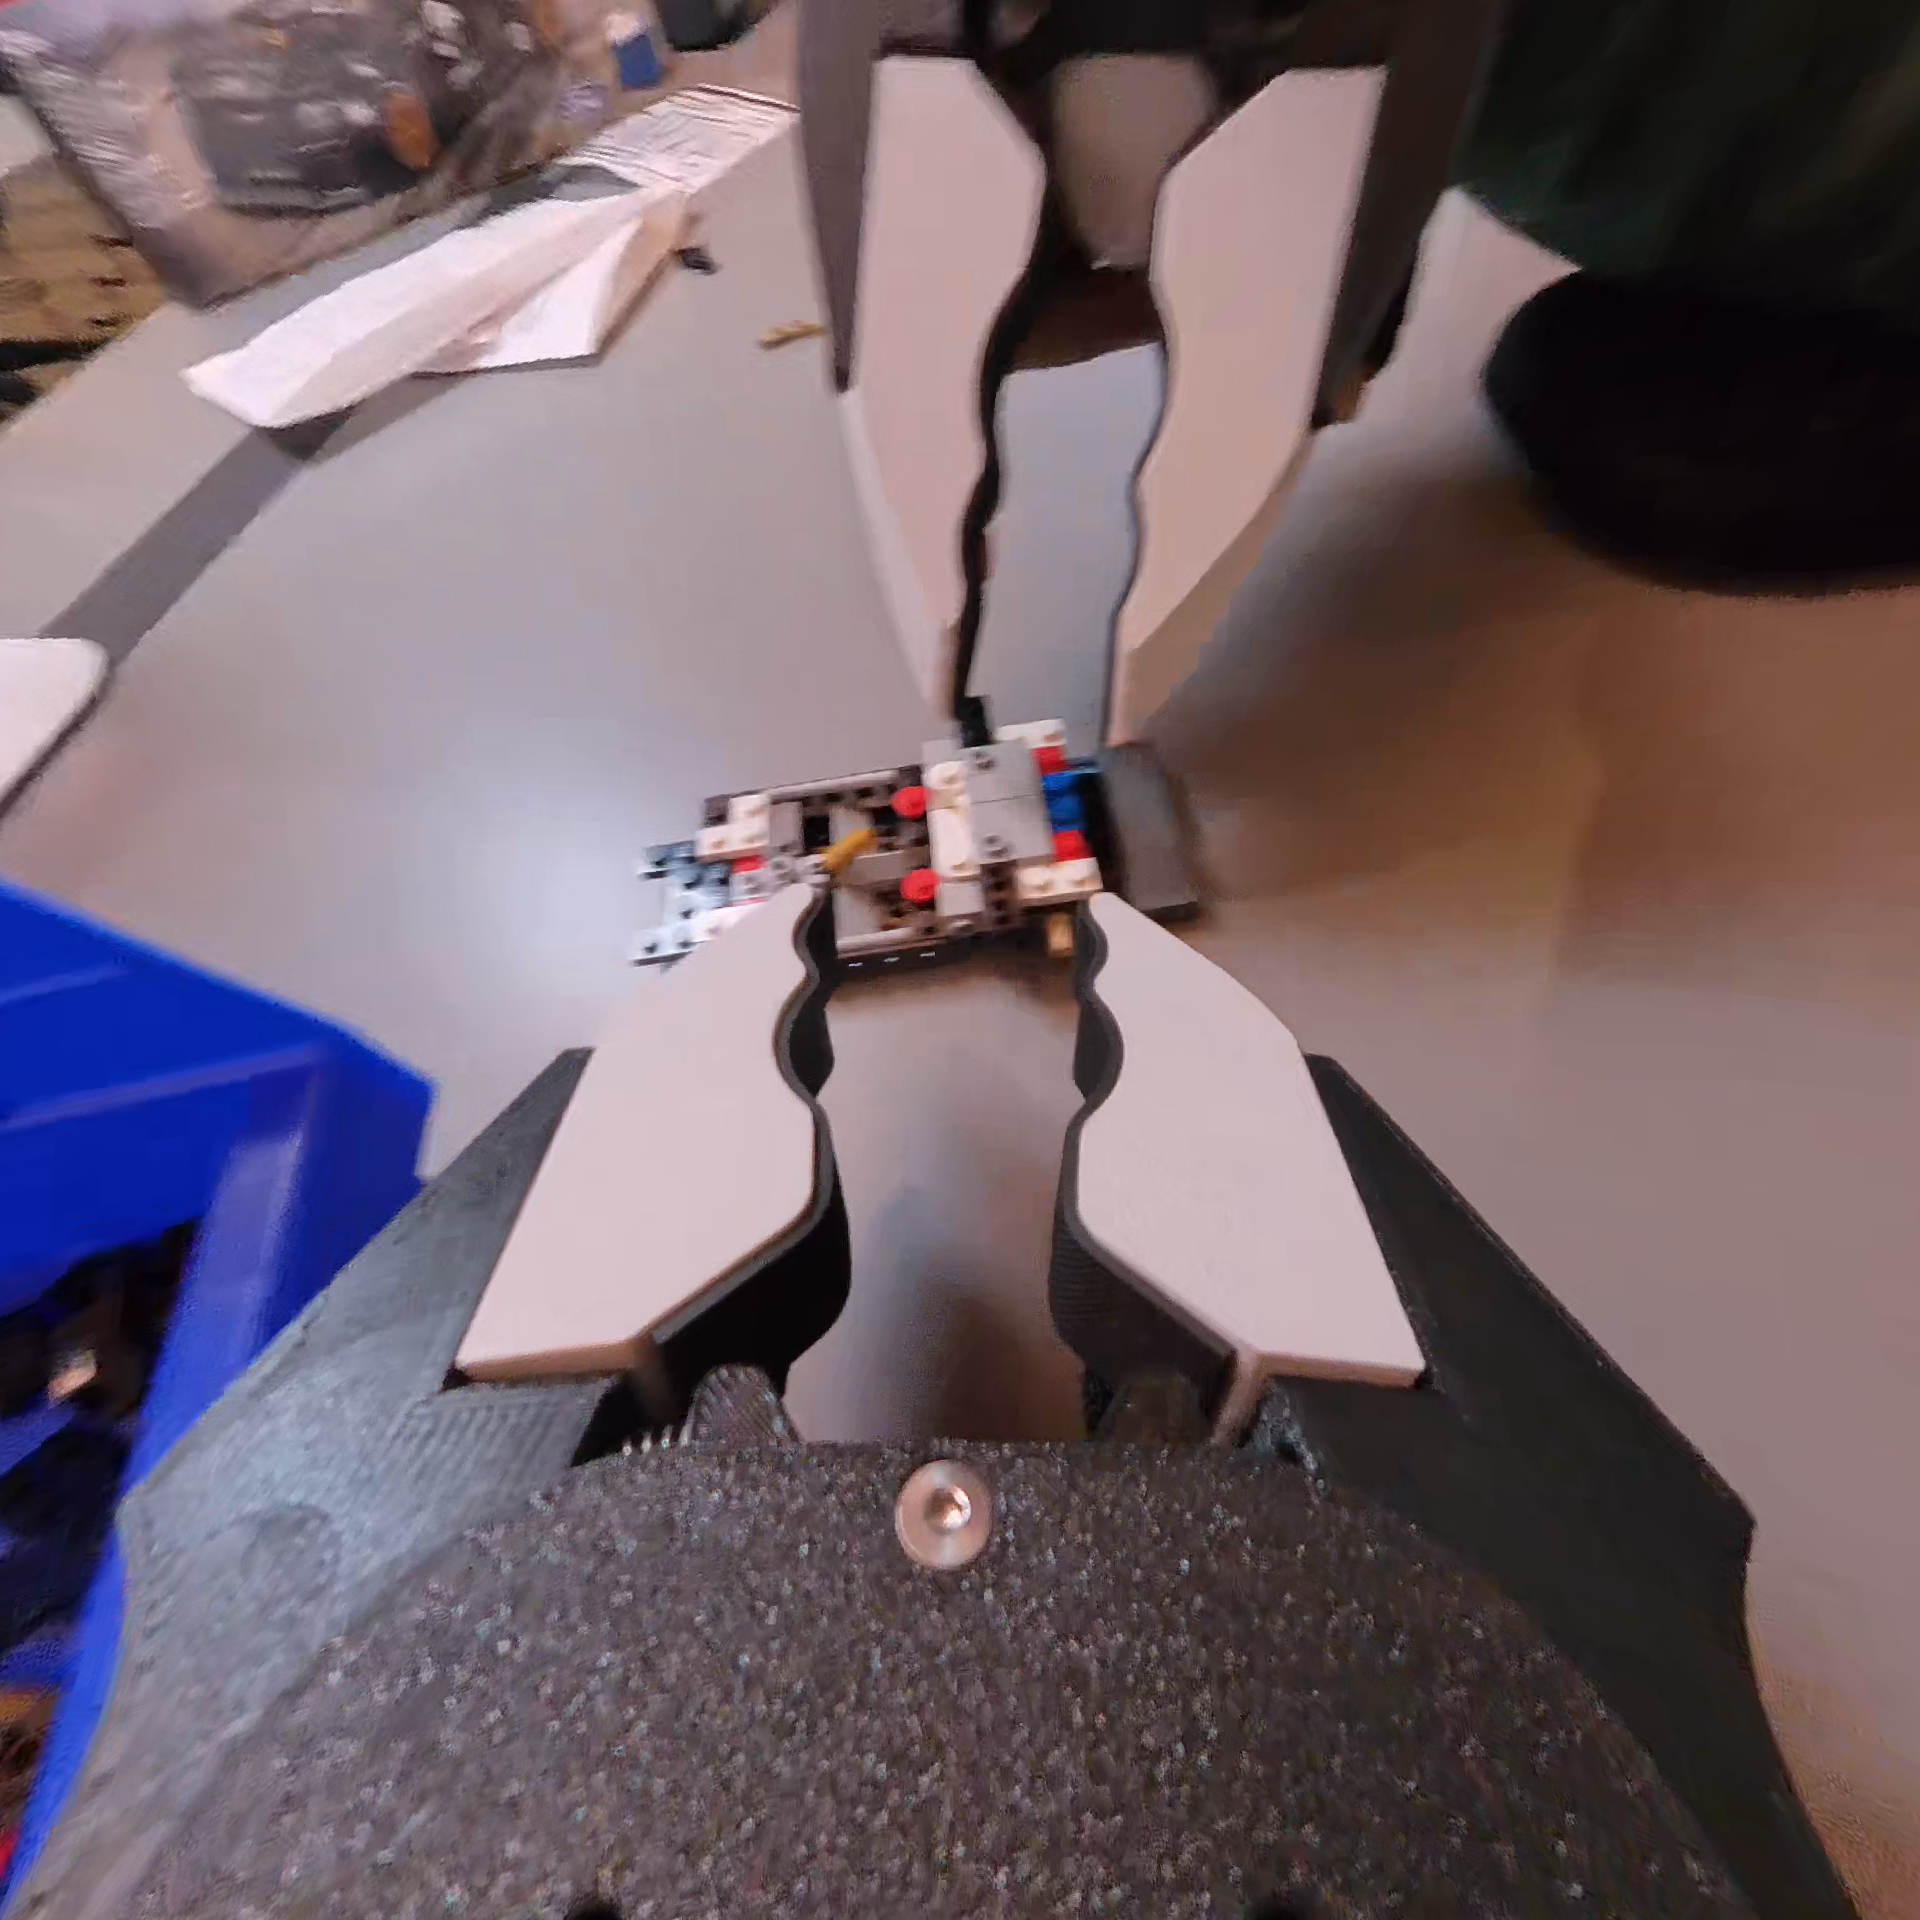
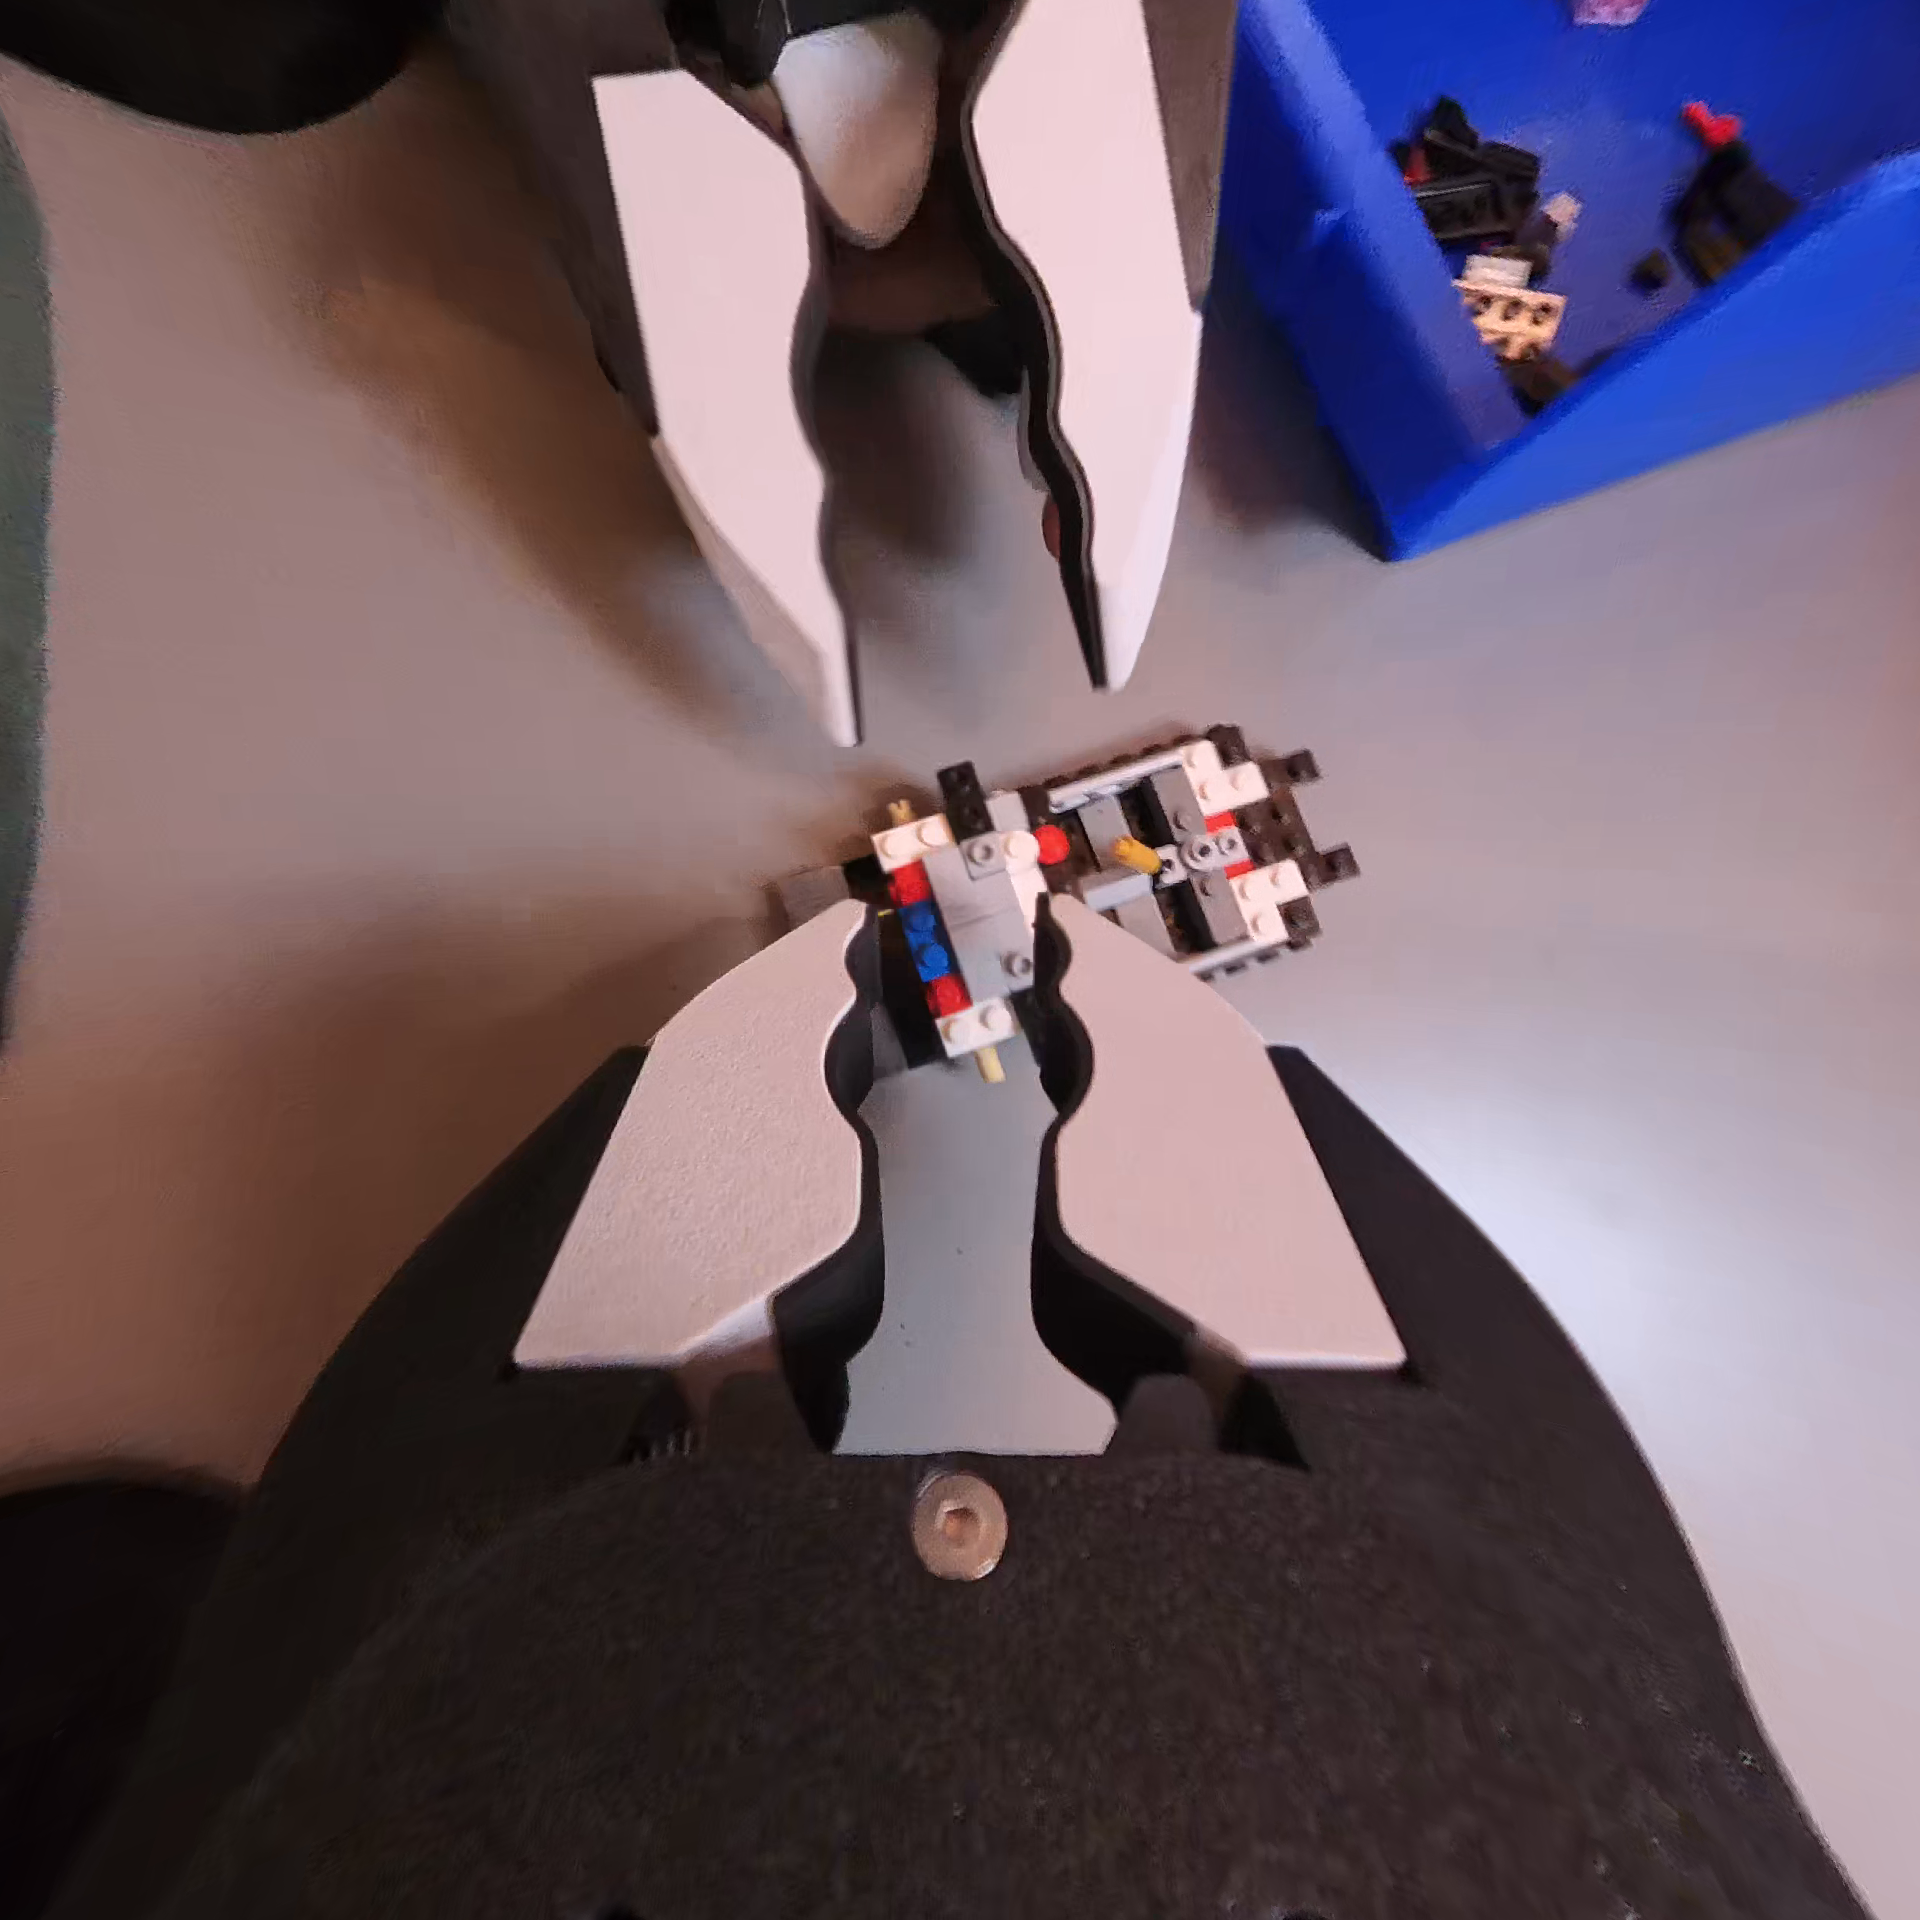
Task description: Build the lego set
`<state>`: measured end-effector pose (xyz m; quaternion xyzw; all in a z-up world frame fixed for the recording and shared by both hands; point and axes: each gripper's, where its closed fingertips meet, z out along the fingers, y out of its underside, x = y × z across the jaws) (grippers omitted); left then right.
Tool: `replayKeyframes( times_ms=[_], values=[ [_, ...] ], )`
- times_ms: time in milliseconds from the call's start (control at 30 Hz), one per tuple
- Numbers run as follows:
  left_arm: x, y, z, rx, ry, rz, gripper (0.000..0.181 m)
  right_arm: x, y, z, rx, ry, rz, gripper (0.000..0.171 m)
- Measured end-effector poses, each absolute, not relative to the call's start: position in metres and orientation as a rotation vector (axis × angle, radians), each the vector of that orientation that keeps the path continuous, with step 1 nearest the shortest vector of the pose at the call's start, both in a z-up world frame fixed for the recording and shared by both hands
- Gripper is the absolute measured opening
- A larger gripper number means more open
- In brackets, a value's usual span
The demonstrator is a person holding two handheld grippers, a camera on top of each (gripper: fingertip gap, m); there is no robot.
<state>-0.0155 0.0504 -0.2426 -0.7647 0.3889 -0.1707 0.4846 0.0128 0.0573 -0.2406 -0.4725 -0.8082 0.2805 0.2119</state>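
A small brick model (image 1: 914, 842) of white, grey, black, red and blue pieces lies flat on the grey table (image 1: 468, 675); it also shows in the right wrist view (image 2: 1101, 883). My right gripper (image 2: 956, 914) straddles the model's end with the red and blue studs, and its fingers press both sides. In the left wrist view it (image 1: 1044, 727) comes in from the far side. My left gripper (image 1: 951, 909) is open, with its tips just at the model's near edge and nothing between them. In the right wrist view it (image 2: 977, 712) faces me from across the model.
A blue bin (image 2: 1558, 468) with several loose dark bricks stands beside the model, at the lower left in the left wrist view (image 1: 208, 1091). Folded white papers (image 1: 468, 301) and plastic bags (image 1: 260, 104) lie farther off. A dark round object (image 1: 1714, 416) stands at the right. Both grippers' tips are close together, under 4 cm apart.
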Motion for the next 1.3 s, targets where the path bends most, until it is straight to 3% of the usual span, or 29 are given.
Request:
replayKeyframes(
  times_ms=[233,800,1133,1200,1300],
  values=[
    [0.007,0.051,-0.256,-1.912,0.998,-0.389,0.057,0.001,0.059,-0.256,-1.345,-2.275,0.793,0.023],
    [0.006,0.054,-0.266,-1.99,0.987,-0.376,0.033,-0.001,0.051,-0.257,-1.371,-2.275,0.879,0.014],
    [0.004,0.051,-0.266,-1.986,1.018,-0.368,0.033,-0.004,0.049,-0.255,-1.377,-2.207,1.024,0.01],
    [0.006,0.049,-0.266,-1.977,1.029,-0.376,0.033,-0.011,0.048,-0.217,-1.318,-2.049,1.27,0.0],
    [0.005,0.049,-0.266,-1.982,1.029,-0.369,0.033,-0.008,0.06,-0.206,-1.302,-1.998,1.164,0.0]
  ],
)
